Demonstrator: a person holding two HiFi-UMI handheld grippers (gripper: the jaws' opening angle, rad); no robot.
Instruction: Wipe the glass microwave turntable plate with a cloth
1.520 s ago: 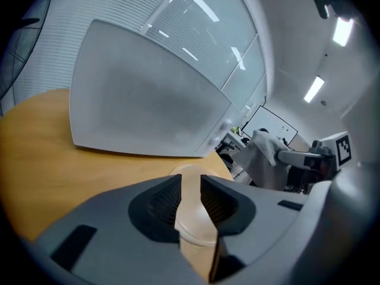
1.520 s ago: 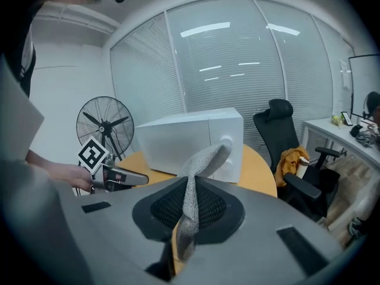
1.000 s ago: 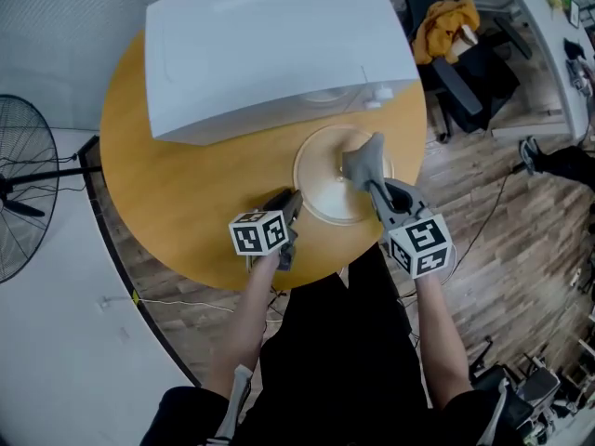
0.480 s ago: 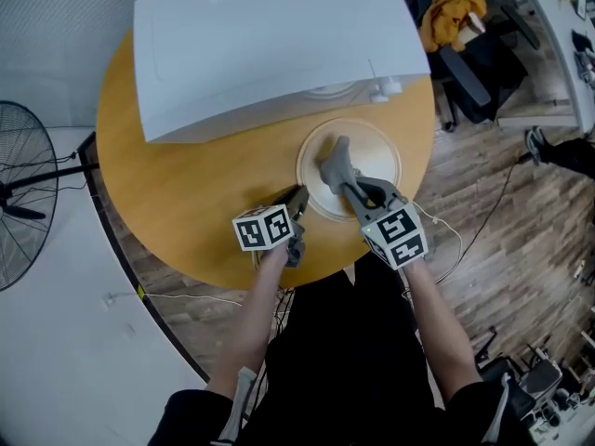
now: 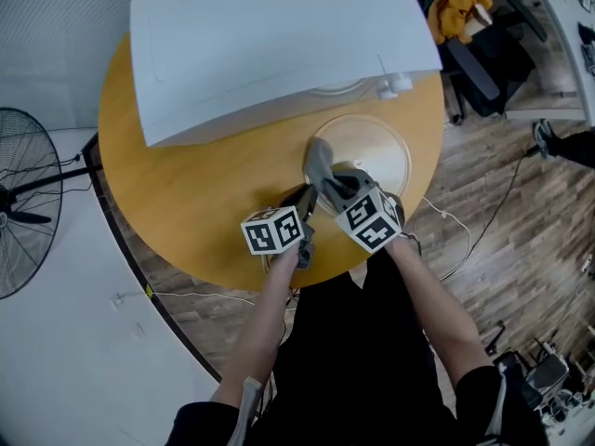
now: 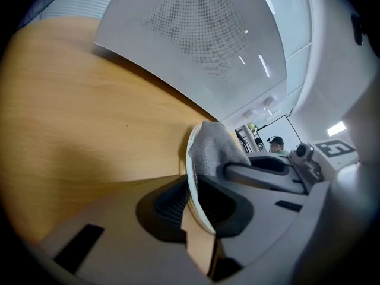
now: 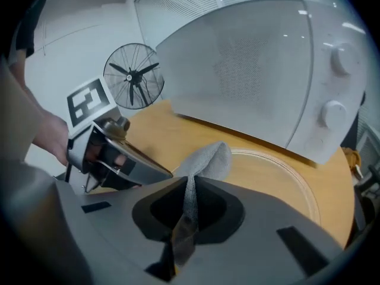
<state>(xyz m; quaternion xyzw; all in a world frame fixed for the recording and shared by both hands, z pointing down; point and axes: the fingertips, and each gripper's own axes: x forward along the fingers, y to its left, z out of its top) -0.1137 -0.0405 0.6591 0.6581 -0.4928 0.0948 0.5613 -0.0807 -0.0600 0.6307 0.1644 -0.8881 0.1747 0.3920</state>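
The clear glass turntable plate [image 5: 372,151] lies flat on the round wooden table [image 5: 186,193], in front of the white microwave [image 5: 270,35]. My left gripper [image 5: 303,199] is shut on the plate's near left rim [image 6: 191,174]. My right gripper [image 5: 331,180] is shut on a grey cloth [image 5: 320,159], whose free end rests on the plate's left part, right beside the left jaws. In the right gripper view the cloth [image 7: 208,159] runs out from between the jaws [image 7: 189,203] onto the plate [image 7: 291,171]. In the left gripper view the cloth [image 6: 217,150] drapes over the rim.
The microwave [image 7: 249,70] stands close behind the plate and overhangs its far edge. A floor fan [image 5: 19,198] stands left of the table. A chair with an orange garment [image 5: 456,12] is at the upper right. Cables lie on the wood floor [image 5: 502,240].
My right gripper has dragged the cloth leftward across the plate, from near its middle to its left rim, close against the left gripper. The left gripper has stayed on the rim.
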